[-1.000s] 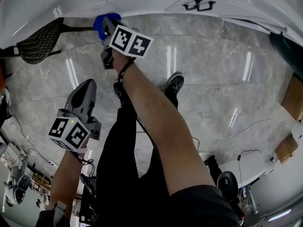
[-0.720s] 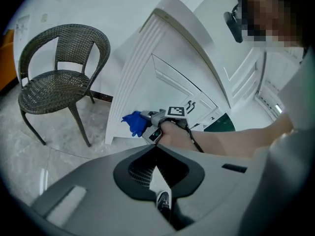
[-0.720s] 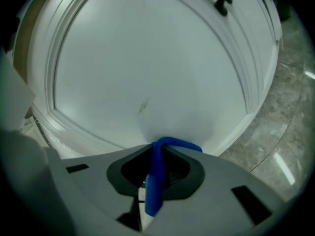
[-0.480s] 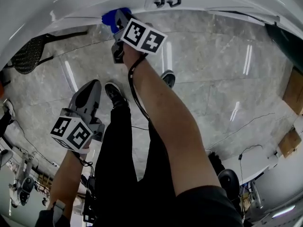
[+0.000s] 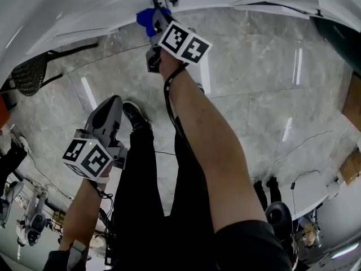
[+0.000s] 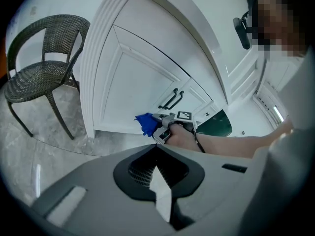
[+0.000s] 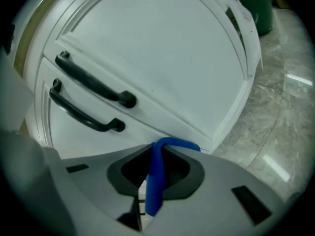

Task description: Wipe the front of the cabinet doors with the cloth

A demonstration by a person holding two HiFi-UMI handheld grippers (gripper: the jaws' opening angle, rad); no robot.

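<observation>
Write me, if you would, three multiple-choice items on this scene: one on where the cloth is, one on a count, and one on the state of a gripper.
1. Where is the blue cloth?
A. Lying on the floor
B. Clamped in the right gripper, low at the white cabinet doors
C. Draped over the chair

2. How many black handles show on the doors in the right gripper view?
A. One
B. Two
C. Four

3. What is the state of the left gripper?
A. Shut on nothing
B. Shut on the cloth
C. Wide open around a handle

Answers:
1. B, since the right gripper view shows the blue strip pinched between its jaws, with the doors just ahead.
2. B, since one bar sits above the other near the doors' meeting edges.
3. A, since its own view shows the jaws together, nothing between them, held back from the cabinet.
</observation>
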